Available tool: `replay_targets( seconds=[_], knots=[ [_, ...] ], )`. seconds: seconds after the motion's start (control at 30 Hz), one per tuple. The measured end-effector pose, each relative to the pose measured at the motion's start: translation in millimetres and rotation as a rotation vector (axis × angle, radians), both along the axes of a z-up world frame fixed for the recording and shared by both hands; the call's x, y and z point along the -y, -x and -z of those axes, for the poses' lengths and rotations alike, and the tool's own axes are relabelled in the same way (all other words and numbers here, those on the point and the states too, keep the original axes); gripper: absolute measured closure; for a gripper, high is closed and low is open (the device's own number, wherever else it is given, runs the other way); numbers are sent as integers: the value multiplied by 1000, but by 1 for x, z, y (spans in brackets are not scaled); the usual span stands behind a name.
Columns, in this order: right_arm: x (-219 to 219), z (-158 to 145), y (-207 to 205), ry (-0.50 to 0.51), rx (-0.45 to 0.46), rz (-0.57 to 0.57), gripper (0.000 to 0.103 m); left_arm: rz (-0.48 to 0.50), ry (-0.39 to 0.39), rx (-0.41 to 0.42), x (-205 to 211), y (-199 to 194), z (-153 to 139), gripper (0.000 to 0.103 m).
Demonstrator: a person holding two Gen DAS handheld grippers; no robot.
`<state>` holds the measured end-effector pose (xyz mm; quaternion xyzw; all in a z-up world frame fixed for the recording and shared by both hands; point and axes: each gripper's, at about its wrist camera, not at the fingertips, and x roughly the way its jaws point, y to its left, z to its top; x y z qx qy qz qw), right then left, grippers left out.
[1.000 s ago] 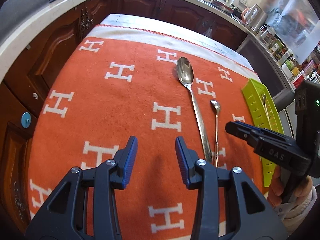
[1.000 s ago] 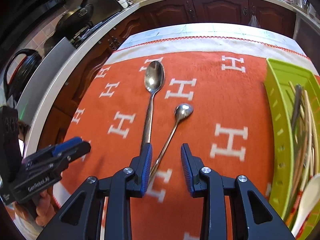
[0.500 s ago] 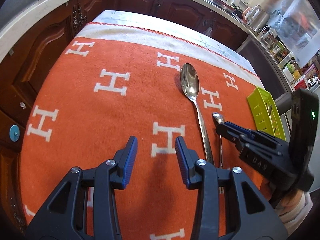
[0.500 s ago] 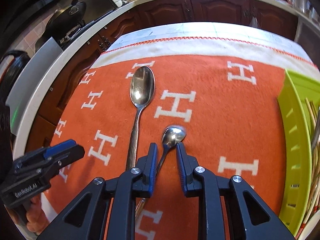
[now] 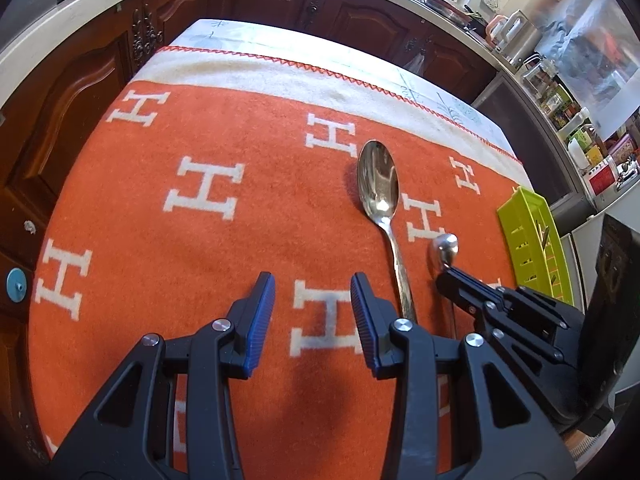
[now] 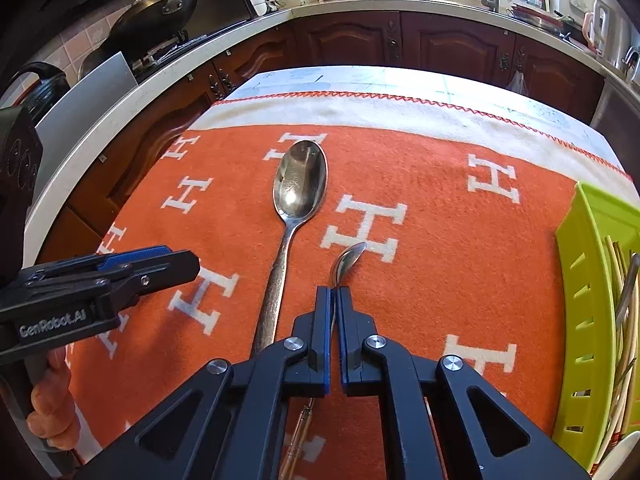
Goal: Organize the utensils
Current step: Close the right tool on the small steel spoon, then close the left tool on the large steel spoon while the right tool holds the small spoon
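Note:
A large steel spoon lies on the orange cloth, bowl away from me; it also shows in the left wrist view. My right gripper is shut on the thin handle of a small spoon, whose bowl is turned on edge and lifted off the cloth; in the left wrist view the small spoon sticks out past the right gripper. My left gripper is open and empty, just left of the large spoon's handle; it also shows in the right wrist view.
A lime green slotted tray with chopsticks and other utensils stands at the cloth's right edge; it also shows in the left wrist view. Dark wooden cabinets and a pale counter surround the table. A wok sits on the stove at the far left.
My right gripper has closed on the small spoon's handle and tipped its bowl up on edge. My left gripper has moved forward a little and stayed open.

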<state>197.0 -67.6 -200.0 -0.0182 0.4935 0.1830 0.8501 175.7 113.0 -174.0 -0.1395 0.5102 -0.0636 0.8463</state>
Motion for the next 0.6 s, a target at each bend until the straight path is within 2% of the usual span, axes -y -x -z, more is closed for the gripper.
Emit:
replay_targets(
  seconds=[0.13,0.23,0.6],
  knots=[
    [12,-3,1,-18,1,14,101,21,45,-10,2,-17,2,66],
    [20,-4,0,-28,-5,23,101,16,69,6,4,-33,2,60],
    [45,-16,-17,-42,-3,88,101,61,55,25,25,-80,10,59]
  ],
)
